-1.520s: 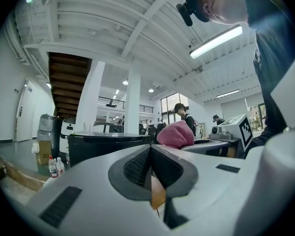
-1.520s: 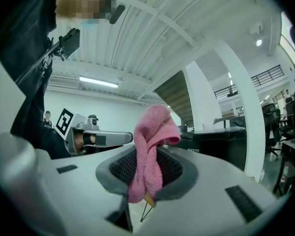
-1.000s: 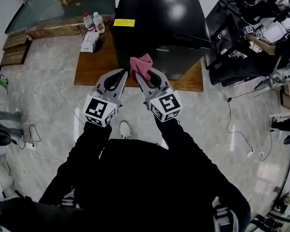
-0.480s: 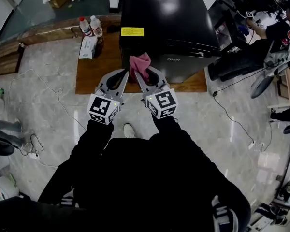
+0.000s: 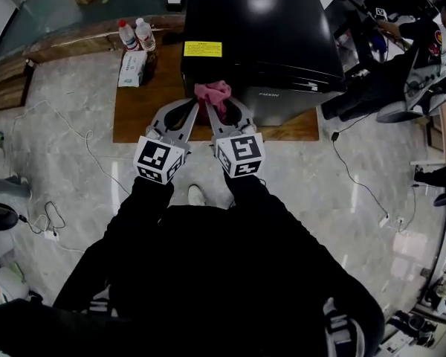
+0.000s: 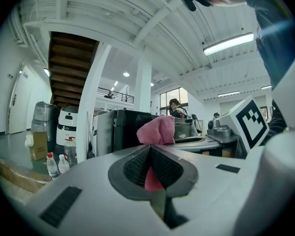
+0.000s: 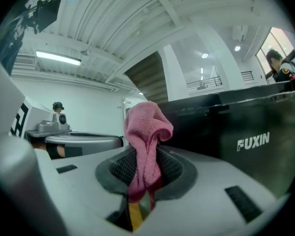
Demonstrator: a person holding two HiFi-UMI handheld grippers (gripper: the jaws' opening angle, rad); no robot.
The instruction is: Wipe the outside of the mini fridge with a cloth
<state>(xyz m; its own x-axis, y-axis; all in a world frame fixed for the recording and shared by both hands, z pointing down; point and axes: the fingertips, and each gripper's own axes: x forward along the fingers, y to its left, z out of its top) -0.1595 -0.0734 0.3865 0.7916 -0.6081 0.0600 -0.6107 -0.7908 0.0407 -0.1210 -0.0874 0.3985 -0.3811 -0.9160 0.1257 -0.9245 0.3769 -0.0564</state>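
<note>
At the fridge's front top edge sits the bunched pink cloth, close to or just touching the black mini fridge. The right gripper is clenched on it, the cloth running down between its jaws. The left gripper appears to pinch the same cloth, with a pink strip showing between its closed jaws, though that is less sure.

Wiping looks barely begun. No face shows a wiped mark, so the top, front and sides all seem left to do.

Counted: one fridge, one cloth and two grippers. Left of the fridge are two water bottles and one white pack. One wooden board lies under the fridge.
</note>
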